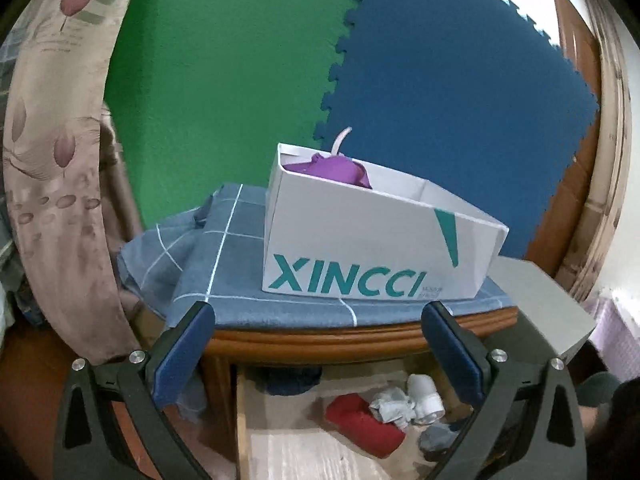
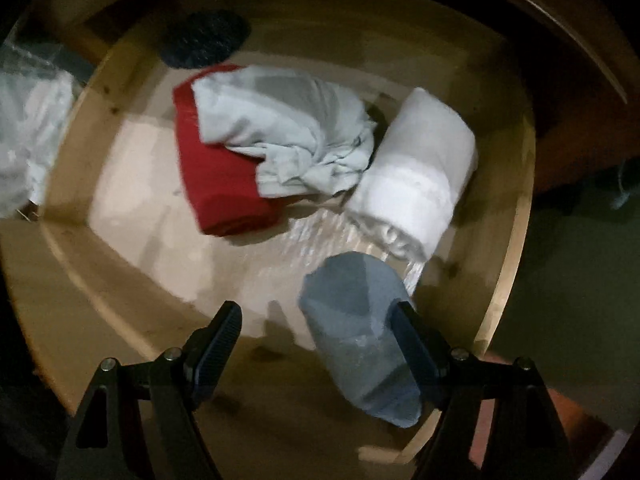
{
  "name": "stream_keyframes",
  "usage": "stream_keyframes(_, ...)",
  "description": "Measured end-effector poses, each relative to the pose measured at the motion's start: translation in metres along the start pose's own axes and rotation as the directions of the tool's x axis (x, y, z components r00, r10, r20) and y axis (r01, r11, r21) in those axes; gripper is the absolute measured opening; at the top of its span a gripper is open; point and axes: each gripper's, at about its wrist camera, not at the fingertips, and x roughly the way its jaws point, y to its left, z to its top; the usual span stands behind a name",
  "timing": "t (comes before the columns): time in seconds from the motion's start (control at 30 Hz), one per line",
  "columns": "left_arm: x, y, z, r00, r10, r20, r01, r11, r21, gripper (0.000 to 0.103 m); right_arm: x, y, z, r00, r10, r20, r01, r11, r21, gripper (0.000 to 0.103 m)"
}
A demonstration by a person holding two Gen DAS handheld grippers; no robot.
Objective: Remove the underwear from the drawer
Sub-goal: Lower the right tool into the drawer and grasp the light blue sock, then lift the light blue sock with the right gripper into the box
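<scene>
In the right wrist view I look down into the open wooden drawer [image 2: 516, 184]. In it lie a red folded piece [image 2: 216, 172], a crumpled light grey piece [image 2: 280, 128], a white roll [image 2: 420, 172] and a blue-grey roll [image 2: 352, 320]. My right gripper [image 2: 316, 308] is open just above the drawer floor. The blue-grey roll lies against its right finger, and the left finger stands clear of it. My left gripper [image 1: 318, 312] is open wide and empty before the cabinet top. There a purple garment [image 1: 332, 168] sits in a white box [image 1: 360, 240].
A blue checked cloth [image 1: 240, 264] covers the cabinet top under the box. A flowered curtain [image 1: 52, 160] hangs at the left, and a grey box [image 1: 548, 304] stands at the right. A dark round piece [image 2: 204, 40] lies at the drawer's back.
</scene>
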Motion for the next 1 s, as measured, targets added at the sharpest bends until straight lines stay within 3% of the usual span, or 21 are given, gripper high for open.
stream_keyframes(0.13,-0.001,0.003,0.001,1.000,-0.026,-0.005,0.026,0.999,-0.025,0.102,0.007,-0.003,0.001,0.998,-0.036,-0.049,0.036,0.999,-0.002,0.081)
stream_keyframes(0.27,0.000,0.001,-0.002,1.000,-0.028,-0.015,0.027,0.999,-0.018,0.102,0.013,-0.008,-0.003,0.994,-0.061,-0.086,0.060,0.998,-0.012,0.072)
stream_keyframes(0.3,0.000,0.000,-0.004,1.000,-0.024,-0.016,0.023,1.000,-0.012,0.102,0.014,-0.005,-0.005,0.990,-0.111,-0.085,0.109,0.994,-0.031,0.067)
stream_keyframes(0.33,0.001,-0.002,-0.005,1.000,-0.021,-0.018,0.021,1.000,-0.007,0.102,0.016,-0.002,-0.005,0.984,-0.159,-0.079,0.155,0.986,-0.055,0.039)
stream_keyframes(0.37,0.003,-0.003,-0.006,1.000,-0.019,-0.022,0.019,1.000,-0.002,0.102,0.017,-0.003,-0.008,0.986,-0.150,-0.070,0.146,0.988,-0.048,0.034)
stream_keyframes(0.6,0.013,-0.002,-0.014,0.999,0.030,-0.044,-0.030,1.000,0.008,0.102,-0.032,0.004,-0.029,0.979,-0.144,0.146,0.143,0.990,0.016,0.030)
stream_keyframes(0.77,0.017,-0.004,-0.020,0.997,0.055,-0.053,-0.054,0.998,0.026,0.102,-0.083,0.022,-0.048,0.948,-0.128,0.292,0.108,0.991,0.082,0.030)
stream_keyframes(1.0,0.023,-0.013,-0.034,0.993,0.083,-0.088,-0.075,0.992,0.097,0.102,-0.148,0.039,-0.064,0.899,-0.177,0.401,0.122,0.980,0.159,0.030)
